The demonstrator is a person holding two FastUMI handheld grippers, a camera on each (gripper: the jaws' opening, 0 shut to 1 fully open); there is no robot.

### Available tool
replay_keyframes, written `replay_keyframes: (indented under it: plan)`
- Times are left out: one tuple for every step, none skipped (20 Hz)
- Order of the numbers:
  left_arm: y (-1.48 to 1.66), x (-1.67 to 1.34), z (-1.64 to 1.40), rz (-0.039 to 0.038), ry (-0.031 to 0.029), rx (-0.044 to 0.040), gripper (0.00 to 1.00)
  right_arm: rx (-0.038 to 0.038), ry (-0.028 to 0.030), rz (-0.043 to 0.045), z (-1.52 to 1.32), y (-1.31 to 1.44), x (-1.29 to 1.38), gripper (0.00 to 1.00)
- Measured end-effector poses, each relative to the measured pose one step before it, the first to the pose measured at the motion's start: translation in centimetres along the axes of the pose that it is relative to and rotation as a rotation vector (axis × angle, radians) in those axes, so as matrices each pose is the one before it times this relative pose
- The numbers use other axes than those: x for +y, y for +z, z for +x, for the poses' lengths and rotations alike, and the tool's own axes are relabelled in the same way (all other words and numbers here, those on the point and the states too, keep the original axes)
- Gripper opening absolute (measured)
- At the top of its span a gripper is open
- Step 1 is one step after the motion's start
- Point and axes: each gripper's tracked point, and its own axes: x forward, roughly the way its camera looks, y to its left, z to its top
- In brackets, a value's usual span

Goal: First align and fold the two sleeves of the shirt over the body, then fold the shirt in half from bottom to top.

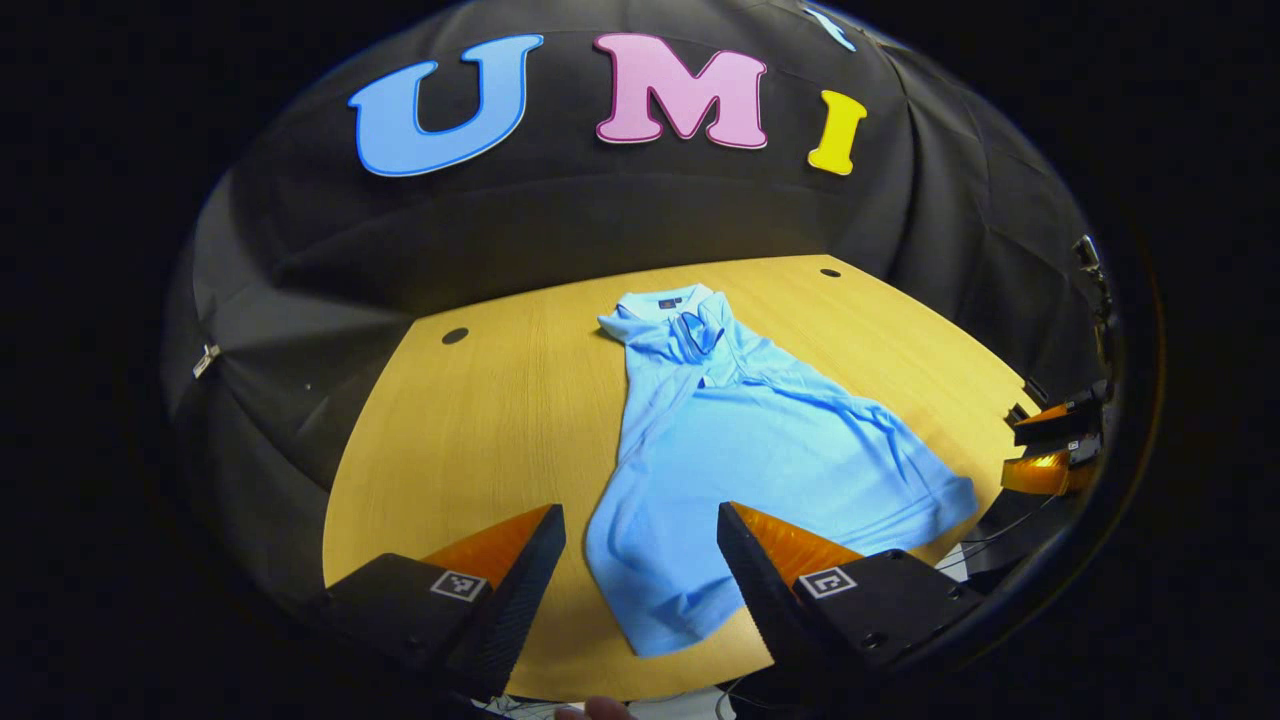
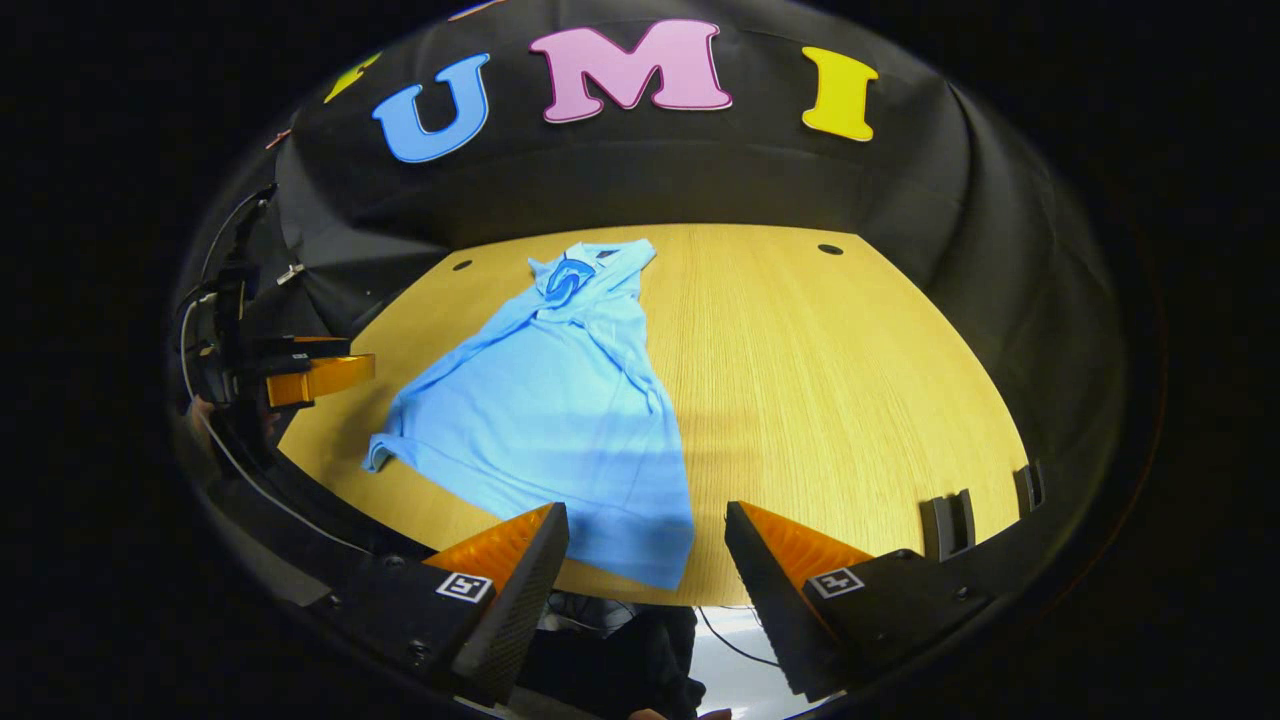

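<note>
Shirt (image 1: pixel 740 450) flat on worktop (image 1: pixel 480 420), collar (image 1: pixel 675 310) at 12 o'clock, hem at 6, sleeves look folded in already. Left gripper (image 1: pixel 640 570) and right gripper (image 2: pixel 645 570) hover near hem, jaws apart, empty, probably lining up for bottom-to-top fold.

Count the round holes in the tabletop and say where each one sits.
2. One hole lies near the table's far edge, left of the shirt's collar; the other hole is by the far edge, right of it. The shirt may hide more.
</note>
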Motion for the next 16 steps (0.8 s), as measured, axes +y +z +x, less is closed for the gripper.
replay_keyframes:
  plan:
    - [-1.019,-0.283,-0.203,-0.00445,-0.00657,0.01502,0.97,0.01308,-0.00922,0.00243,0.334,-0.605,-0.054,0.98]
    - [-0.983,-0.333,-0.222,-0.0039,-0.0095,0.01437,0.97,0.01294,-0.01064,0.002,0.375,-0.57,-0.158,0.98]
    - [-1.098,-0.512,-0.092,-0.00373,-0.01341,0.01925,0.98,0.01398,-0.01166,0.00287,0.315,-0.654,-0.246,0.98]
    - [-1.071,-0.445,0.023,-0.00247,-0.0137,0.02041,0.98,0.01296,-0.00774,0.00347,0.387,-0.366,-0.025,0.98]
    - [-1.011,-0.365,0.167,-0.00407,-0.01409,0.02131,0.97,0.01456,-0.00739,0.0032,0.396,-0.392,-0.097,0.98]
    - [-0.95,-0.179,0.28,-0.00697,-0.00884,0.02146,0.97,0.01063,-0.00474,0.00541,0.461,-0.393,-0.146,0.98]
    - [-0.745,-0.055,0.423,-0.01036,-0.00426,0.01864,0.97,0.01168,-0.00743,0.00271,0.541,-0.439,-0.229,0.98]
    - [-0.658,-0.156,0.32,-0.01585,-0.00853,0.01918,0.97,0.00861,-0.00608,0.00325,0.358,-0.44,-0.144,0.98]
    - [-0.715,0.018,0.261,-0.01796,-0.00362,0.02179,0.98,0.01172,-0.00553,0.00292,0.294,-0.476,-0.116,0.98]
    - [-0.367,0.177,0.39,-0.01536,0.00148,0.01195,0.98,0.0126,-0.00092,0.00139,0.344,-0.396,-0.019,0.98]
    - [-0.338,0.13,0.253,-0.01097,0.00193,0.01123,0.98,0.00597,0.0,0.00056,0.259,-0.16,0.095,0.98]
    - [-0.302,0.251,0.157,-0.0058,0.00384,0.01048,0.97,0.00353,0.00157,-0.00367,0.286,-0.112,0.14,0.98]
    - [-0.278,0.1,0.207,-0.00165,0.00029,0.00888,0.95,0.00518,0.00285,-0.00674,0.285,-0.152,0.06,0.98]
    - [-0.464,0.014,0.358,0.00158,0.00013,0.0141,0.95,0.00543,-0.00076,-0.00917,0.375,-0.15,0.072,0.98]
    - [-0.329,-0.06,0.323,0.00443,-0.00048,0.01436,0.94,0.01014,0.00139,-0.00851,0.304,-0.215,0.066,0.98]
    - [-0.444,0.065,0.29,0.00597,0.00022,0.01443,0.93,-0.00292,-0.00628,-0.01408,0.119,0.044,0.016,0.98]
